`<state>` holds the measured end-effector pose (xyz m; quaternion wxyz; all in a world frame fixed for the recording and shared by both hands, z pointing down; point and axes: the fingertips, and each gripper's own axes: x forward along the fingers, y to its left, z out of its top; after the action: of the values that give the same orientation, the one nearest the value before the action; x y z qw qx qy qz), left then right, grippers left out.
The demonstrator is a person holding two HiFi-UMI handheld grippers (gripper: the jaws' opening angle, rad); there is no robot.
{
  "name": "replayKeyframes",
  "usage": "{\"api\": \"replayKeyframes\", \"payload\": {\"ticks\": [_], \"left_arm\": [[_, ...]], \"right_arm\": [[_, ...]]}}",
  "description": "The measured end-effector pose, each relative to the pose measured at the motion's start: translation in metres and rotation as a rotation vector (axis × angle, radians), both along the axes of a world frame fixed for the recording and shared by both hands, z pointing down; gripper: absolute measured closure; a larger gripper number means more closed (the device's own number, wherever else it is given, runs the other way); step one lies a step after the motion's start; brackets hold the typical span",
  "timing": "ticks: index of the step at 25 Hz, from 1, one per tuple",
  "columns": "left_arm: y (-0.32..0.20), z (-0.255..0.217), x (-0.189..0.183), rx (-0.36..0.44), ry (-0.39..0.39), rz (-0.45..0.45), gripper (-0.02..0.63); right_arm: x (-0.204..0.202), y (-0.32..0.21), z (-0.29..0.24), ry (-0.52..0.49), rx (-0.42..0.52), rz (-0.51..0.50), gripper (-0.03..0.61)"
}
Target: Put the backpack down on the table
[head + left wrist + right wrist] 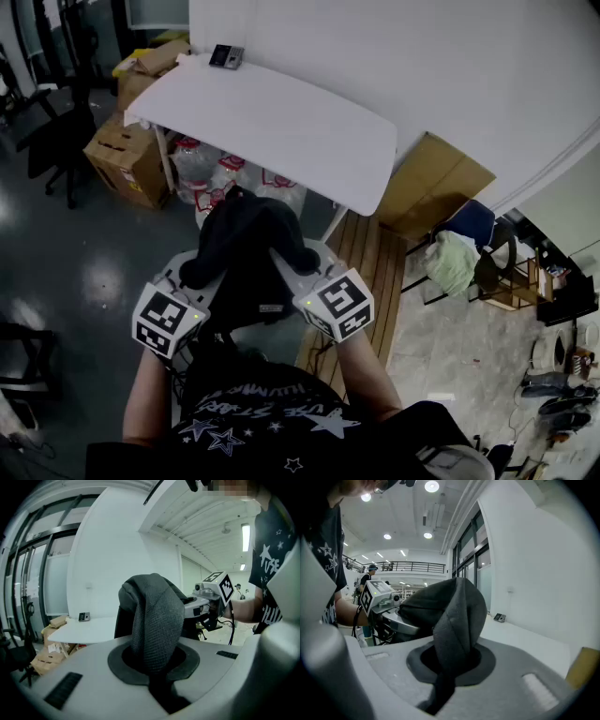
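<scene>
Step in hand: carrying the backpack (248,246) toward the counter (281,127); by my reading the set-down has not begun.
Where the backpack is: in the air in front of the person's chest, hanging between the two tools, short of the counter's near edge and over the floor. It touches nothing else.
Left hand-held gripper (156,665): jaws narrow, pinched on a dark mesh fold of the backpack that rises out of them.
Right hand-held gripper (450,667): jaws narrow too, clamped on a similar fold of the same backpack; the two tools sit close together, facing inward.
Landing spot: the counter's white top is bare apart from a small device (226,56) at its far corner. Boxes (127,155) stand under its left end.
Doing it well: bring both tools forward together and level, so the load does not swing. Lift the bottom of the backpack over the near edge before lowering.
Placement: aim for the middle of the top, well apart from the device.
Release: let the backpack's weight settle on the counter first, then open both grips together.
Risk: the bulk hangs below the grips, so it may catch the counter edge.
</scene>
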<state>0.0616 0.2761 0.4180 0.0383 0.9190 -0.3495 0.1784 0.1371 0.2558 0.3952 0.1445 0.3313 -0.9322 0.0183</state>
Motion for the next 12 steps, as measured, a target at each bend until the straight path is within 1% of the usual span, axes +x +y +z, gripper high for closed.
{"api": "replayKeyframes", "payload": {"ticks": [12], "left_arm": [[0.015, 0.004, 0.017, -0.024, -0.005, 0.006, 0.563]], "right_arm": [[0.016, 0.014, 0.003, 0.014, -0.016, -0.012, 0.557]]}}
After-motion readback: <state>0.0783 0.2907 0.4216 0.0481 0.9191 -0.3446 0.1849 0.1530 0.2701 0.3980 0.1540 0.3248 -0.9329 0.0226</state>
